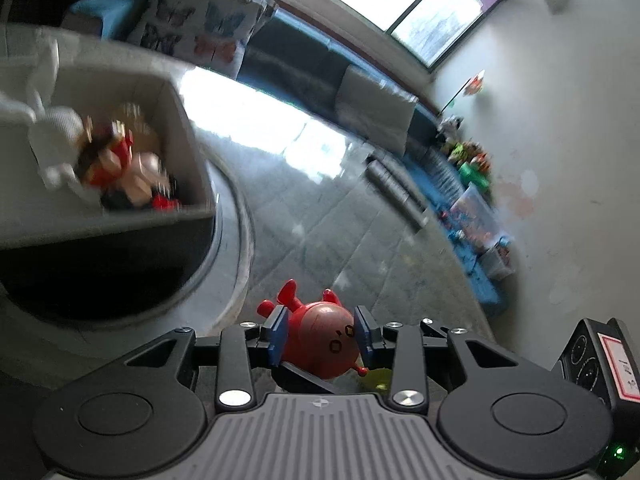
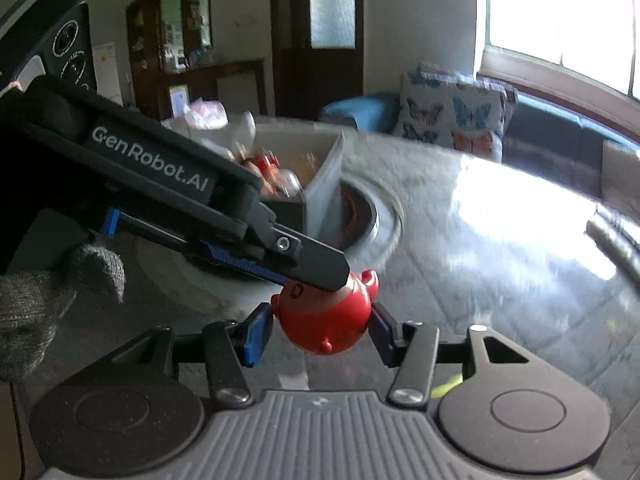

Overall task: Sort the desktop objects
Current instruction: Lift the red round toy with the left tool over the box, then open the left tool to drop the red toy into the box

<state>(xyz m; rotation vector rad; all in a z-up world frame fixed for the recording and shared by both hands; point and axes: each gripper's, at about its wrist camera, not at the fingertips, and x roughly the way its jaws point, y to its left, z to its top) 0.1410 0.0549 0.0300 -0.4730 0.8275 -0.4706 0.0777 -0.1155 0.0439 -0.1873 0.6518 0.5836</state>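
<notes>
— Two claws meet on one toy here: the round red plastic figure with a drawn face (image 1: 325, 344) sits between the blue pads of the left claw (image 1: 323, 335), which pinch it from both sides.

— And the right claw (image 2: 320, 330)?

— Its fingers stand spread on either side of the same red figure (image 2: 326, 314); on the left a narrow gap shows between the blue pad and the toy, on the right I cannot tell whether it touches. In the right wrist view the left claw (image 2: 320, 270) reaches in from the upper left and grips the figure from above.

— Where is the toy over the worktop?

— Held above the glossy grey marbled worktop (image 1: 304, 184), near its round recessed centre (image 1: 120, 280).

— Anything else close by?

— A pale grey open box (image 1: 176, 120) to the left, blurred, with red and dark toy figures (image 1: 128, 168) lying inside. A grey knitted glove (image 2: 44, 300) shows at the left edge of the right wrist view.
</notes>
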